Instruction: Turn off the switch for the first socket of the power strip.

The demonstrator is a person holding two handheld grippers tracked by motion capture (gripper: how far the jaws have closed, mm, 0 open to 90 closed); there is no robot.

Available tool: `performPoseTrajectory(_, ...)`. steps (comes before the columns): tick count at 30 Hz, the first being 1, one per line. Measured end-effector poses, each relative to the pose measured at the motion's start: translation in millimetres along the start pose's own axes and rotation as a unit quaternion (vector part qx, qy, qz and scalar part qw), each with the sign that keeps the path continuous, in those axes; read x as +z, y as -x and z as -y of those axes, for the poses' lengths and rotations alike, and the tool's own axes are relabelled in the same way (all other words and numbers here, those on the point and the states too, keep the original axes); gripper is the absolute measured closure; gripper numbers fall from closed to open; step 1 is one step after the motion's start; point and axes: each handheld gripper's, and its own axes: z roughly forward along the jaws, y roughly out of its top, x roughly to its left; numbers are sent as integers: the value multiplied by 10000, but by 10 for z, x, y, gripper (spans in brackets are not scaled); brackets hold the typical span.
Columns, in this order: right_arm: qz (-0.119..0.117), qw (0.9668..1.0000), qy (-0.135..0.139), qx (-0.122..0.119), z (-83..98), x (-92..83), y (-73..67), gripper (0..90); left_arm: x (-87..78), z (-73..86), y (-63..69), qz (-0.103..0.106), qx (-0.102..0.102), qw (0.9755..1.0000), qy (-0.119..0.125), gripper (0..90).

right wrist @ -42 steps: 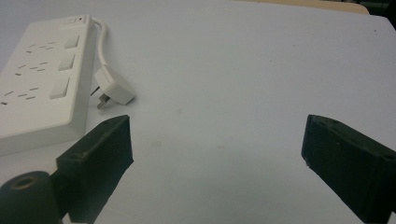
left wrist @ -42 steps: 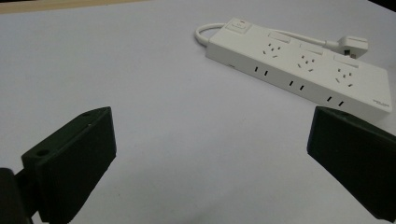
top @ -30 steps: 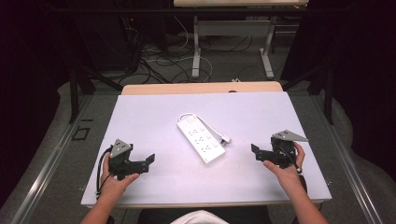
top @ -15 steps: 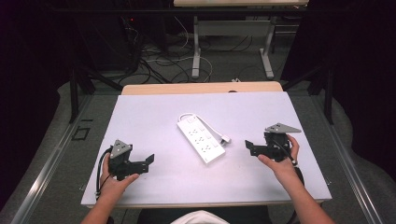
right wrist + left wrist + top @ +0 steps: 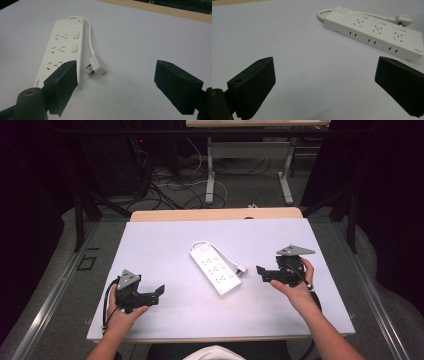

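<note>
White power strip (image 5: 215, 268) lying flat mid-table (image 5: 165, 245), diagonal, sockets up. Cord looped along its right side, plug (image 5: 241, 269) resting on table just beside strip body. Left gripper (image 5: 159, 291) near front-left edge, well apart from strip, jaws spread wide, nothing between. Right gripper (image 5: 260, 271) at right of strip, near plug, not touching; jaws spread wide, empty. In right gripper view, left jaw overlaps strip's near end; contact can't be told. Both held by hands.

The power strip (image 5: 215, 268) lies on the table (image 5: 165, 240) between the left gripper (image 5: 159, 291) and right gripper (image 5: 260, 271), its plug (image 5: 241, 269) toward the right one.
</note>
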Motion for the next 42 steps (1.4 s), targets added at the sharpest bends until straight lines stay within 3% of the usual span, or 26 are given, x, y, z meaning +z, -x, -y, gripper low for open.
performPoseTrajectory(24, -250, 9991, -228, -266, -268, 233, -169, 197, 5, 3, -10, -10, -23, 10000, -16, 36)
performPoseTrajectory(42, -409, 9973, -340, -508, -432, 525, -371, 242, 1, 3, -12, -4, -19, 10000, -13, 36)
